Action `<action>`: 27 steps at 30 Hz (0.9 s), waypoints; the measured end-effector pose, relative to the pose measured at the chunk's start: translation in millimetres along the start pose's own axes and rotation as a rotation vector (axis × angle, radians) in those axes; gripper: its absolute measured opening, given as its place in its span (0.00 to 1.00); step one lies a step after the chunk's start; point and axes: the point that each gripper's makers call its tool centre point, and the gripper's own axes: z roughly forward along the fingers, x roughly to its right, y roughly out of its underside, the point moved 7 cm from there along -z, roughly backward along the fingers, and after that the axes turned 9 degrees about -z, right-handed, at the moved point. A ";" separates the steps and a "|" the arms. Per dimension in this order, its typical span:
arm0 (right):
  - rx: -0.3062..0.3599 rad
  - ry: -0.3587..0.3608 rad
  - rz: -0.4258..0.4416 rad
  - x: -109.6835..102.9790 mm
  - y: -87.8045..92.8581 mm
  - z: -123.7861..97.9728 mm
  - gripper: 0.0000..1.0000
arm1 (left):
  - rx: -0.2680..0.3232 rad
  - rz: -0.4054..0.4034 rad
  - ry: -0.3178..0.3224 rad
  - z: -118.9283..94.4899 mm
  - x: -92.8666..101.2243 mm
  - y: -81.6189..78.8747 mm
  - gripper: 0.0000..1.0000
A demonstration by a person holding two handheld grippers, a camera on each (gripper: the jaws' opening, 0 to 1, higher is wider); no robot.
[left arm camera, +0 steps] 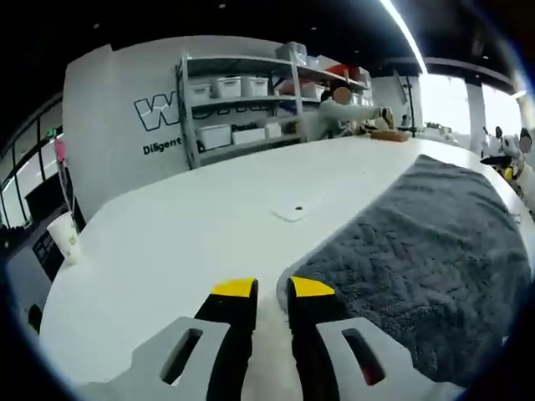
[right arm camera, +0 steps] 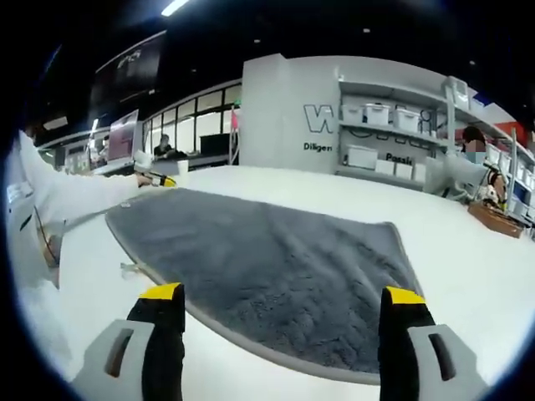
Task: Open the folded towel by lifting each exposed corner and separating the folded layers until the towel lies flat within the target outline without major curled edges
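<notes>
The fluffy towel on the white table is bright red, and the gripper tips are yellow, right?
Not quite. The towel is dark grey, not red; the right gripper view shows it spread over the white table. The rest holds: the right gripper has yellow tips, and so does the left gripper in the left gripper view.

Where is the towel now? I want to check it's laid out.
The grey towel lies spread on the white table, just ahead of the open right gripper; in the left gripper view it lies right of the left gripper.
</notes>
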 end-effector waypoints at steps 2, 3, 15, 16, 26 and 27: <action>0.006 0.002 -0.006 0.4 -1.9 -3.4 0.97 | 0.033 -0.005 0.033 -10.1 7.1 -7.2 0.19; 0.010 0.005 -0.009 0.8 -3.1 -5.8 0.97 | 0.055 -0.021 0.060 -19.3 14.7 -11.1 0.21; 0.033 0.016 -0.024 -1.7 -7.7 -21.5 0.97 | 0.171 -0.062 0.220 -109.2 94.1 -16.4 0.44; 0.036 0.014 -0.024 -2.1 -8.0 -21.8 0.98 | 0.173 -0.061 0.231 -115.1 101.1 -13.6 0.46; 0.054 -0.016 -0.014 -1.9 -13.2 -18.9 0.99 | 0.112 -0.058 0.258 -152.9 144.4 12.3 0.83; 0.051 -0.018 -0.017 -0.4 -13.8 -18.2 0.99 | 0.104 -0.053 0.264 -156.9 147.8 15.5 0.83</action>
